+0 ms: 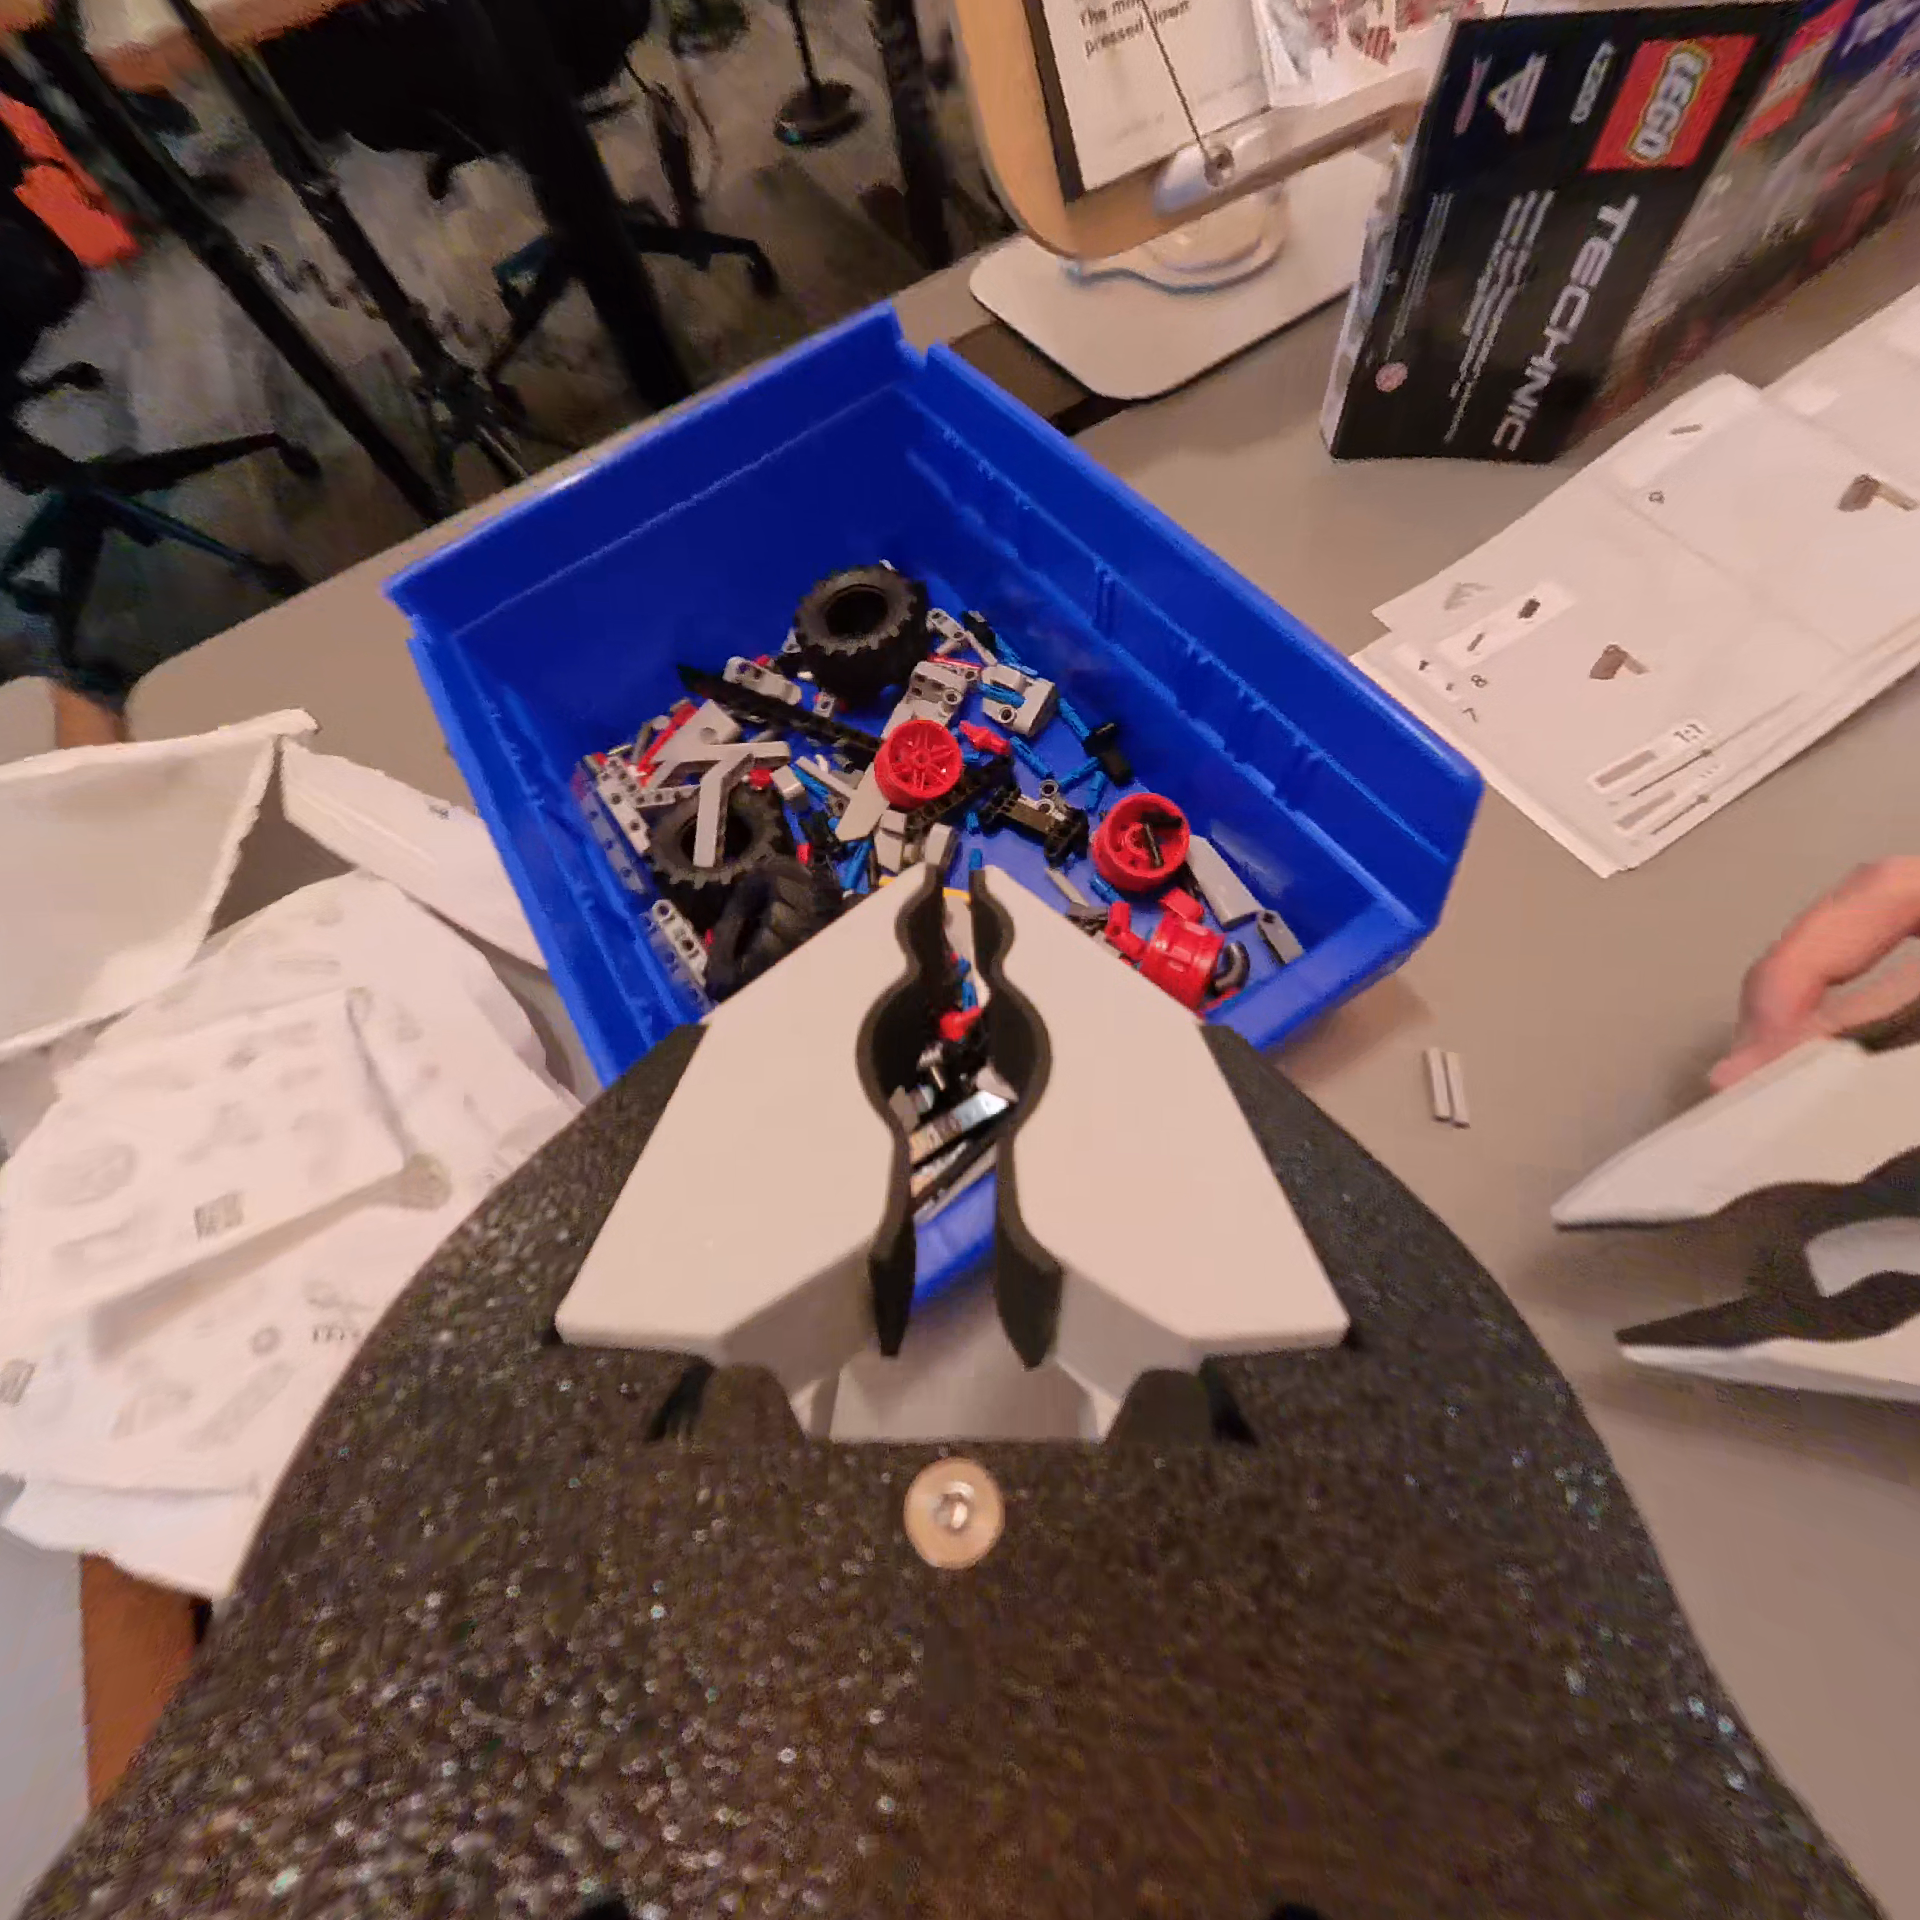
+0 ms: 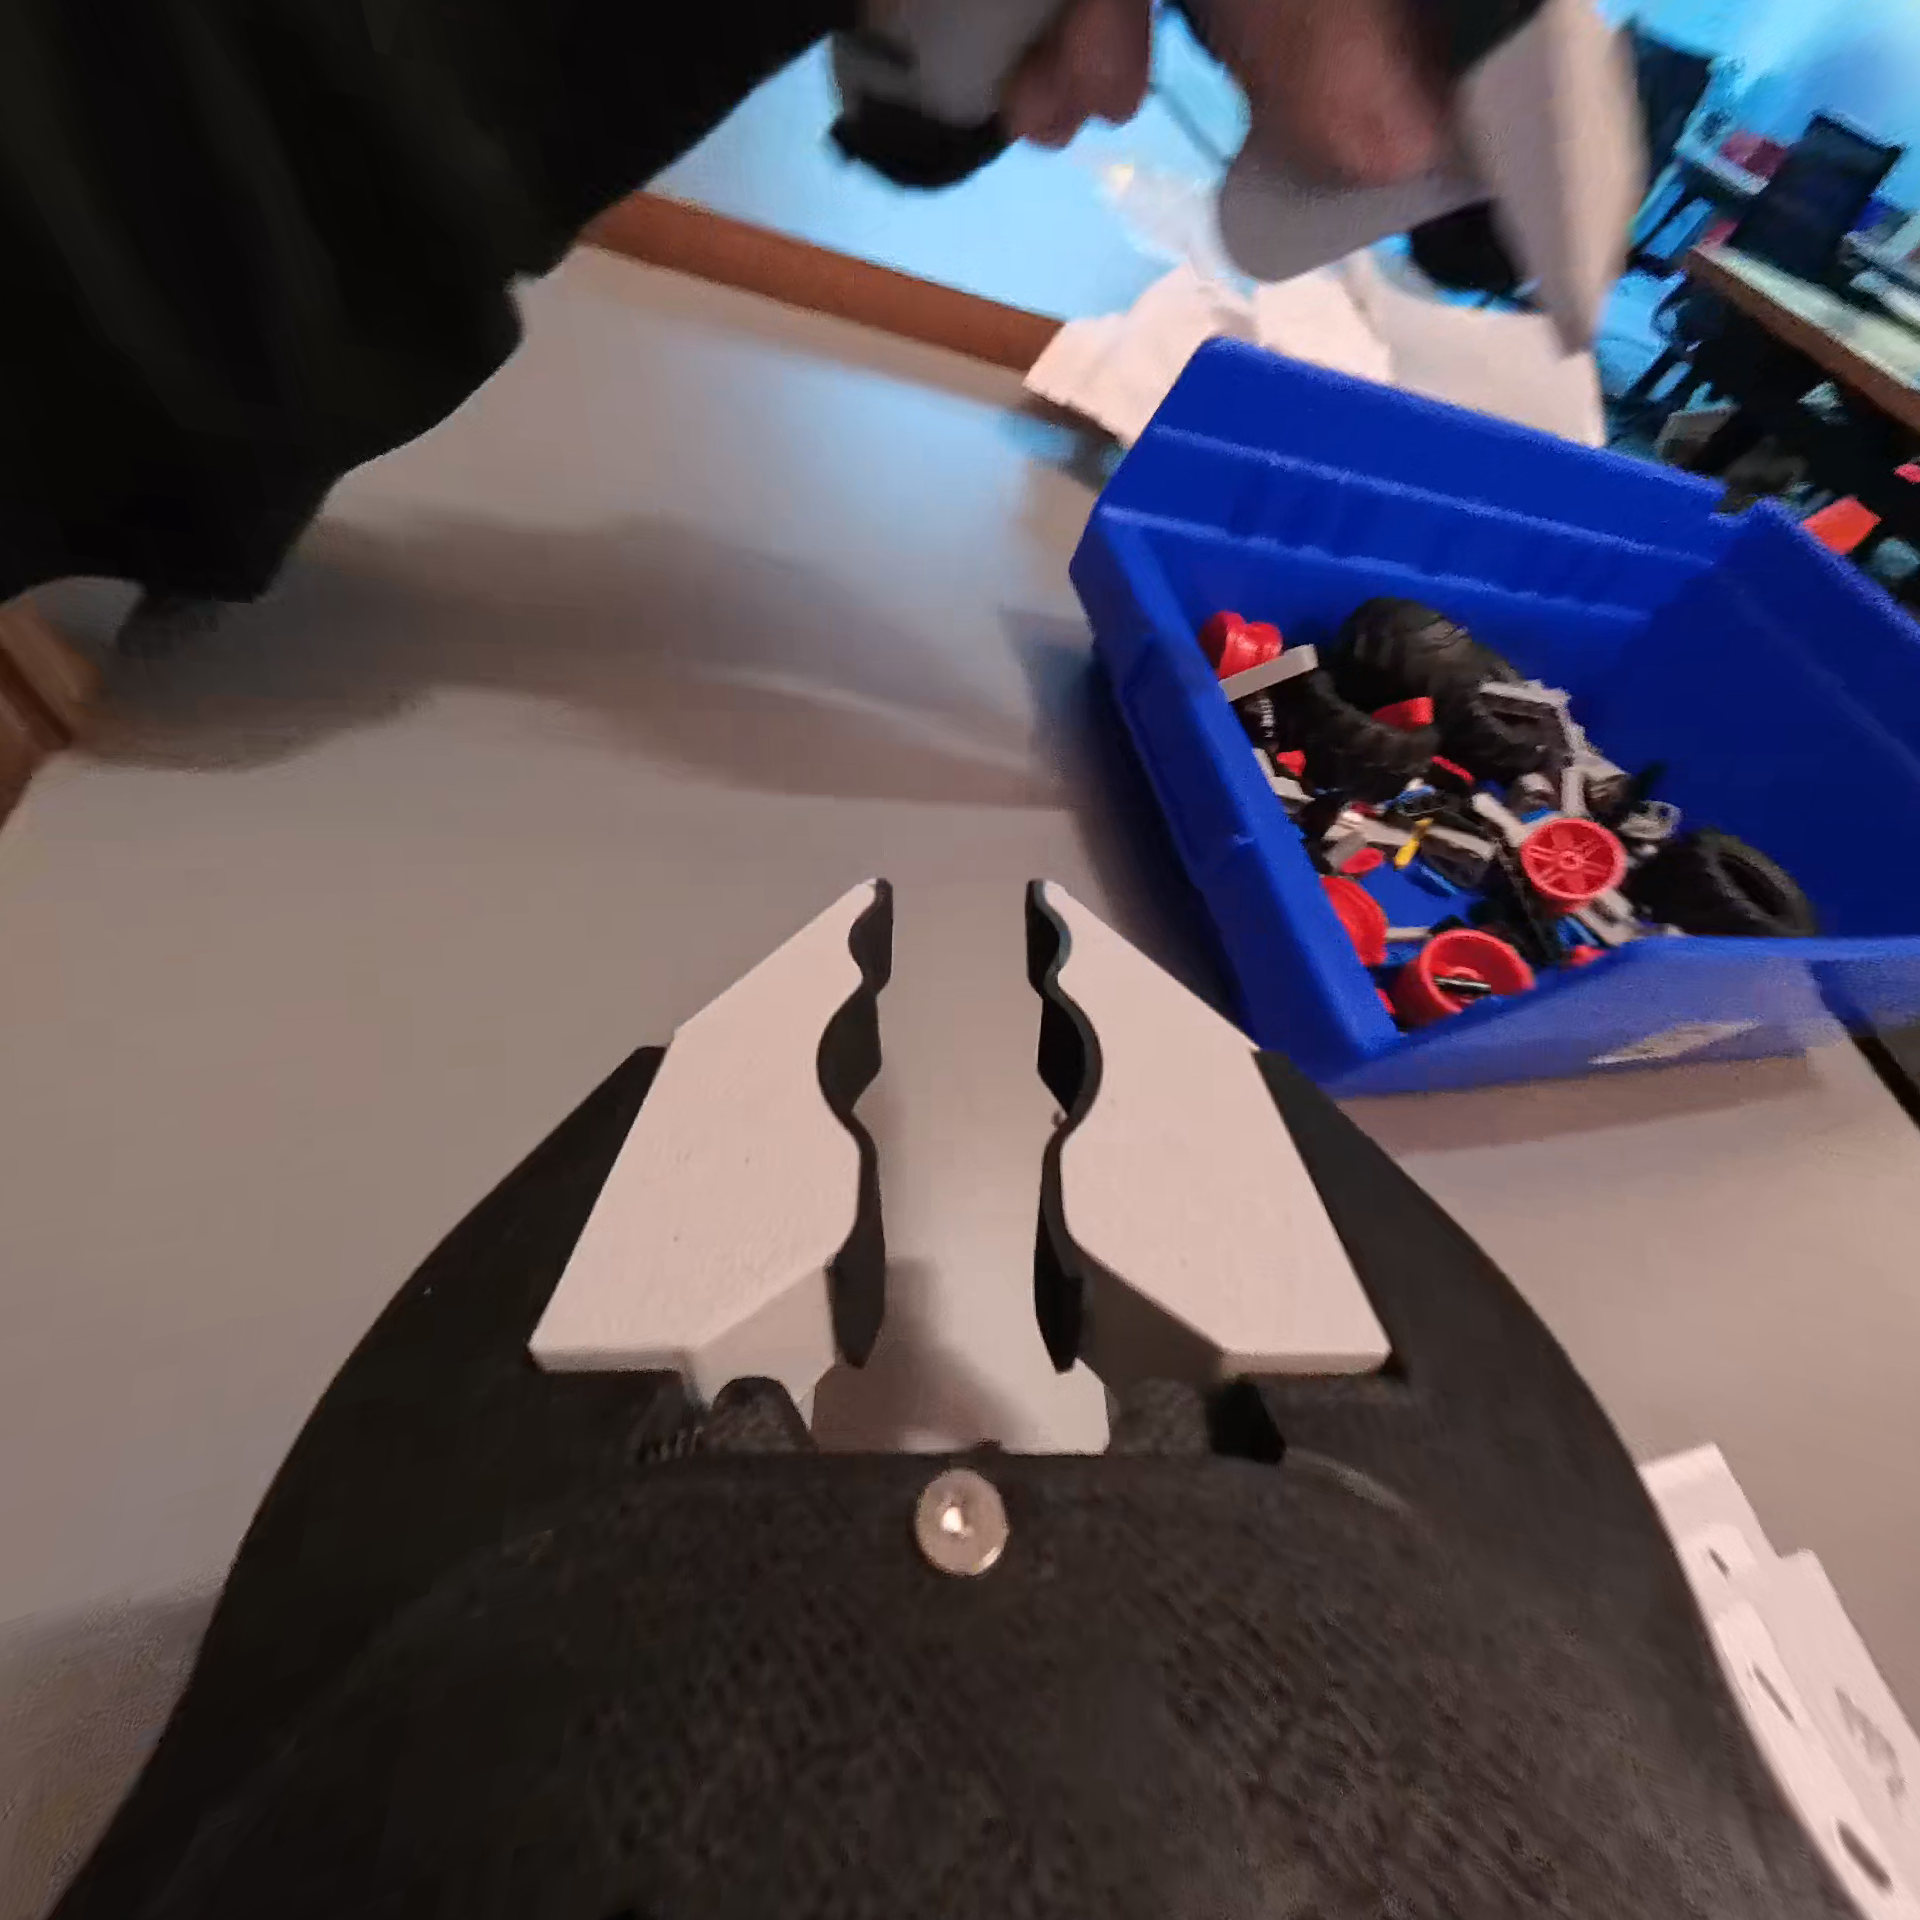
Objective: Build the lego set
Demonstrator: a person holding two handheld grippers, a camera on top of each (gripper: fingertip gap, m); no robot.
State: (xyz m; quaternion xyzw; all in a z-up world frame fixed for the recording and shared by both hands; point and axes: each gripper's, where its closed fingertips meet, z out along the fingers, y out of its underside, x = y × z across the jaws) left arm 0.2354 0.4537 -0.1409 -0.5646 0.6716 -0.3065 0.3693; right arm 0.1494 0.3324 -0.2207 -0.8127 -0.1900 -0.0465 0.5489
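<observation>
A blue bin [image 1: 665, 520] holds loose lego pieces: black tyres [image 1: 860, 629], red wheel hubs [image 1: 916, 762], grey beams and blue pins. My left gripper [image 1: 953, 881] hovers over the bin's near side, with its jaws almost together and nothing seen between the tips. My right gripper [image 2: 956, 888] is open and empty above the bare grey table [image 2: 623, 831], left of the bin [image 2: 1351, 499]. It also shows in the left wrist view [image 1: 1766, 1247], held by a hand [image 1: 1829, 966]. A small grey piece [image 1: 1447, 1086] lies on the table between the bin and the right gripper.
Instruction sheets [image 1: 1714, 644] lie to the right of the bin, with the black lego box [image 1: 1558, 239] behind them. Torn white paper bags [image 1: 208, 1039] lie to the left. A white stand base [image 1: 1143, 312] sits behind the bin. A dark sleeve [image 2: 208, 260] crosses the right wrist view.
</observation>
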